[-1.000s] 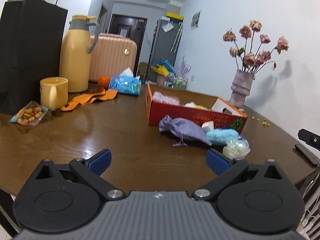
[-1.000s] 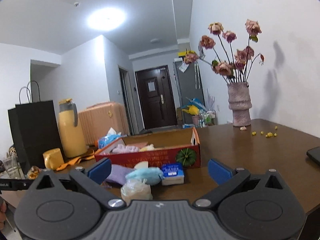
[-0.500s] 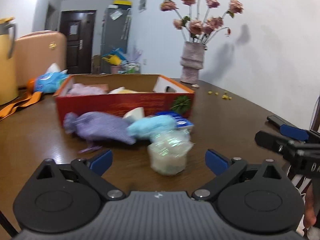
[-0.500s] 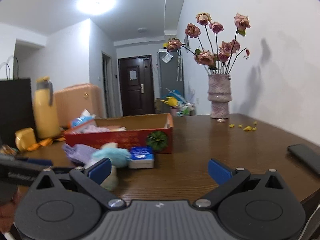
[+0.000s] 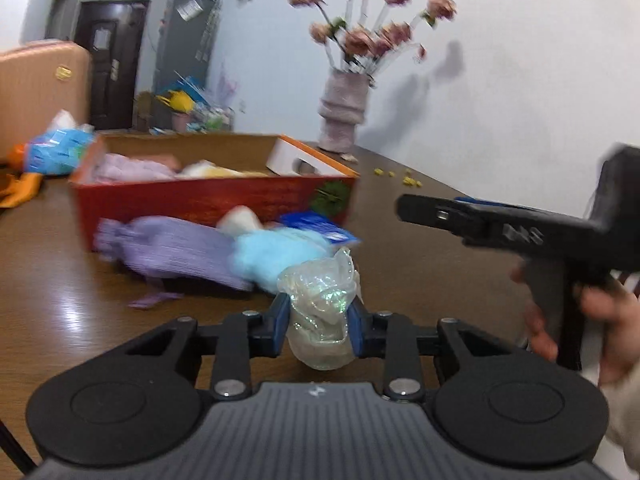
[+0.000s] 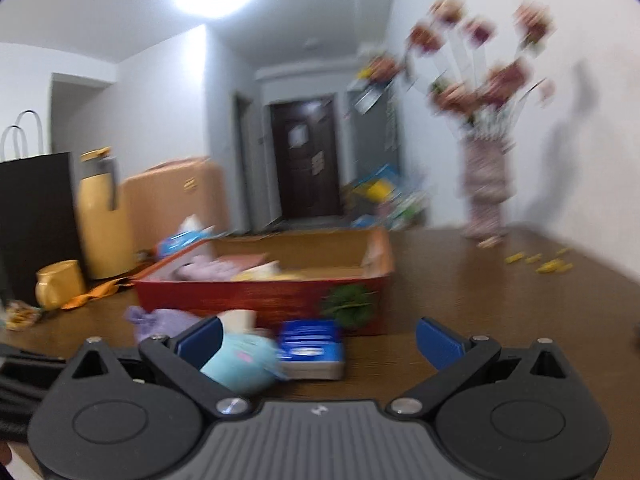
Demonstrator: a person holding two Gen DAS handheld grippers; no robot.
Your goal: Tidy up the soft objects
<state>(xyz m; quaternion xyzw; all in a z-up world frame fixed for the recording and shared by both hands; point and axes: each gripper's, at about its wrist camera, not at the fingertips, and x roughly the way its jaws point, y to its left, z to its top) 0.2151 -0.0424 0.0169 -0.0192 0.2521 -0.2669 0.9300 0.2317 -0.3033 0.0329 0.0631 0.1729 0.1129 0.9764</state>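
My left gripper [image 5: 319, 326] is shut on a clear crinkled plastic bundle [image 5: 320, 304] low over the brown table. Behind it lie a light blue plush [image 5: 276, 254], a purple knitted pouch [image 5: 168, 246] and a blue tissue pack [image 5: 318, 226], all in front of the red cardboard box [image 5: 208, 200], which holds several soft items. My right gripper [image 6: 318, 338] is open and empty, close over the blue plush [image 6: 240, 362] and tissue pack [image 6: 312, 348]. It also shows in the left wrist view as a black body at right [image 5: 516, 228].
A vase of dried roses [image 5: 344, 116] stands at the back right with yellow crumbs [image 5: 400, 176] nearby. At the left stand a yellow jug [image 6: 100, 216], yellow mug [image 6: 60, 284], black paper bag [image 6: 32, 216], a tissue packet [image 5: 56, 152] and an orange cloth [image 6: 96, 292].
My left gripper swung right, closed in on the plastic bundle and shut on it. My right gripper moved in closer to the plush and tissue pack and stayed open.
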